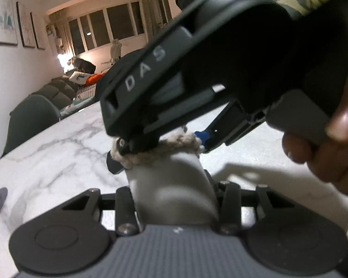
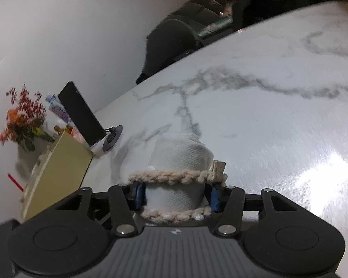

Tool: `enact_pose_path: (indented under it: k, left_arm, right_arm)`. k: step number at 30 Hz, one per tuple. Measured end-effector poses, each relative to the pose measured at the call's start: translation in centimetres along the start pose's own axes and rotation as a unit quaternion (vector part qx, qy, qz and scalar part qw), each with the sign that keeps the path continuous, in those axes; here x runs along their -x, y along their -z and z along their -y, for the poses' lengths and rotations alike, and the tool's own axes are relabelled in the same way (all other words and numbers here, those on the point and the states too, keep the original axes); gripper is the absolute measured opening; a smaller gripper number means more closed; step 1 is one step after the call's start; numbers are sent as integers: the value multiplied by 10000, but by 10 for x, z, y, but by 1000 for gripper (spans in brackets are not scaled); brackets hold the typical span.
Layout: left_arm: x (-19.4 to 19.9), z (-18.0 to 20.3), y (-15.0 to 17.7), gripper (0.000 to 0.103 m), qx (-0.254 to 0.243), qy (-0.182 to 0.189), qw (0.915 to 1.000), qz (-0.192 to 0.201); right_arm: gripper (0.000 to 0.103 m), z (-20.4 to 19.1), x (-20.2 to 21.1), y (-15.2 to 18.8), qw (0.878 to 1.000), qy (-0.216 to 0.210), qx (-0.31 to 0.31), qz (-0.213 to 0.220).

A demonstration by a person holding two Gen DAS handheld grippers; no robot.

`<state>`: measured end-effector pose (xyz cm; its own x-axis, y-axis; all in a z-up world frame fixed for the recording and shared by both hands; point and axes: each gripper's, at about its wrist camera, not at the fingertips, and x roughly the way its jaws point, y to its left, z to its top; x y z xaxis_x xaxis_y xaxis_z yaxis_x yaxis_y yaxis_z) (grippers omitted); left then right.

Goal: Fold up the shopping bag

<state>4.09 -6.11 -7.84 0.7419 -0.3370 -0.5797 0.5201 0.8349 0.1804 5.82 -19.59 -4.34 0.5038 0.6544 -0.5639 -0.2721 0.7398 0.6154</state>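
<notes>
Both claws clamp 1 rolled bag (image 2: 178, 159): right claw (image 2: 176, 198) between 2 cord (image 2: 174, 176) wraps, left claw (image 1: 174, 199) opposite; folding looks done; only set-down on table (image 2: 278, 120) left.

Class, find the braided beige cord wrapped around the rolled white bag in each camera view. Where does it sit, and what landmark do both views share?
Left wrist: the cord sits at centre, atop the rolled bag, under the right gripper.
Right wrist: the cord is at lower centre, looped around the bag just beyond the blue pads.
Shared landmark: the marble table.
</notes>
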Motion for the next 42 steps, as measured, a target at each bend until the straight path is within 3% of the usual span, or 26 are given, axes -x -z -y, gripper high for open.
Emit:
enact_pose_path:
  k: [6, 8, 9, 12, 16, 20, 26, 29, 33, 39, 42]
  left_arm:
    - [6, -8, 0, 47, -49, -22, 10000, -71]
    - [12, -8, 1, 71, -233, 85, 9996, -96]
    - [15, -8, 2, 76, -383, 171, 9991, -104]
    - [25, -6, 8, 80, -675, 269, 9973, -125]
    - [42, -11, 19, 87, -672, 723, 9949, -184]
    - [57, -24, 26, 88, -779, 761, 9937, -254]
    - [84, -57, 16, 87, -205, 802, 9965, -72]
    - [94, -72, -4, 86, 180, 952, 9952, 119]
    - [101, -78, -26, 86, 231, 1126, 9932, 192]
    - [90, -76, -40, 81, 32, 1263, 9919, -119]
    - [90, -66, -39, 77, -85, 1159, 9928, -290]
  right_arm:
    - [38, -8, 7, 3, 9988, -222, 367, 253]
    - [36, -10, 12, 4, 9980, -229, 478, 336]
    - [35, -11, 15, 3, 9976, -229, 519, 391]
    - [35, -10, 28, 0, 9966, -227, 631, 477]
    - [35, -18, 50, -5, 9924, -100, 1135, 464]
    - [35, -29, 67, -8, 9826, 255, 1816, 296]
    - [35, -46, 73, 4, 9582, 598, 2785, -272]
    - [35, -51, 65, 13, 9515, 594, 2982, -478]
    - [35, -58, 49, 21, 9431, 561, 3209, -663]
    - [35, -63, 29, 21, 9402, 411, 3286, -801]
    - [35, -63, 17, 20, 9384, 337, 3322, -893]
